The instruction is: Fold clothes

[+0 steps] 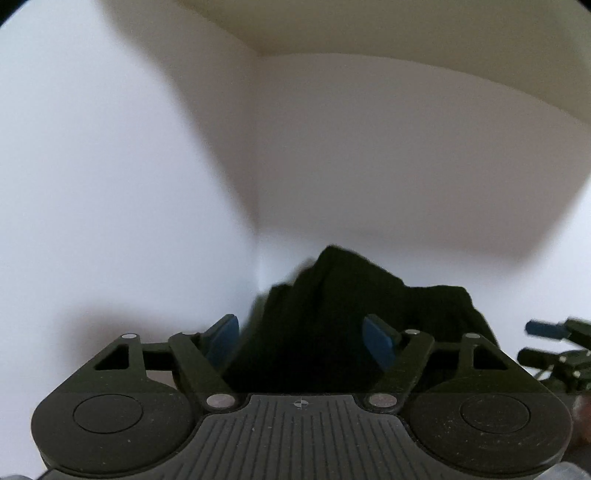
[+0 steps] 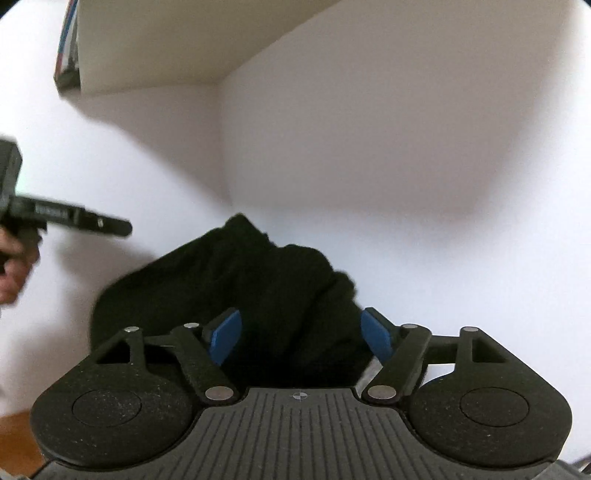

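Note:
A black garment [image 1: 332,295] lies in a rumpled heap on the white surface, close to the corner of two white walls. In the left wrist view my left gripper [image 1: 303,339] stands open, its blue pads [image 1: 221,339] wide apart, with the cloth lying between and beyond them. In the right wrist view the same garment [image 2: 240,288] spreads to the left, and my right gripper [image 2: 301,336] is open over its near edge. Neither pair of pads presses on the cloth. The pictures are blurred.
White walls meet in a corner [image 2: 221,147] just behind the heap, under a cream overhang [image 1: 406,29]. A hand [image 2: 14,266] holds the left gripper's dark body at the left edge of the right wrist view. Striped items [image 2: 68,44] sit top left; wooden floor [image 2: 14,413] shows bottom left.

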Available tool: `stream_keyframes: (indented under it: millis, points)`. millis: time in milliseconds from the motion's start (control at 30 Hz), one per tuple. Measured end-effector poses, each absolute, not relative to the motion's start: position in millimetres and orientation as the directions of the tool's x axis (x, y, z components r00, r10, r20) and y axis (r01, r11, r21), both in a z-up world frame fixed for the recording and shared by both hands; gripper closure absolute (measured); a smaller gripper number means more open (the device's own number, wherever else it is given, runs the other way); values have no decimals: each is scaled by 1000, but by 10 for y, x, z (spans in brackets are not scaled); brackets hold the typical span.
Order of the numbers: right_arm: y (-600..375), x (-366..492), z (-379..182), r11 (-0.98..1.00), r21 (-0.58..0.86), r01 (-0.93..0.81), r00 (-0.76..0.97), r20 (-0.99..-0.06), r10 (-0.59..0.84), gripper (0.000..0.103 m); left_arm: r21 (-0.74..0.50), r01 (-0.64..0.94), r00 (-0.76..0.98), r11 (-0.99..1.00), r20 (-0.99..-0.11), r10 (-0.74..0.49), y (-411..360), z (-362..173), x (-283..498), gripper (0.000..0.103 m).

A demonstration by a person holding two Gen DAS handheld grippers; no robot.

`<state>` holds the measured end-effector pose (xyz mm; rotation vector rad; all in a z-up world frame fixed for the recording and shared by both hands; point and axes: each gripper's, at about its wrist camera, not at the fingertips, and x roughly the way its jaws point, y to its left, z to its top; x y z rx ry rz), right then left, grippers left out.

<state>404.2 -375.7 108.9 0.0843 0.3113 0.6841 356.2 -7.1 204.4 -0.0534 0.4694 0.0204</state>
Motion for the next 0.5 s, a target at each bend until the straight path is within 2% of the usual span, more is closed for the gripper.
stream_keyframes:
  millis: [167,233,500]
  points:
    - [-3536,3678,1001,737,166,-655,688,-272,673,17,-33,-64,892,997,-450,42,-99,2029,3209,16]
    - [-3416,3482,991,720,173,-672,669,-275,690,14,-26,-63,892,998,-449,44,-144,2029,2978,0]
    - [-2926,2535,802,673,182,-717,596,-340,727,1,-7,-64,880,998,-471,53,-364,1862,1888,0]
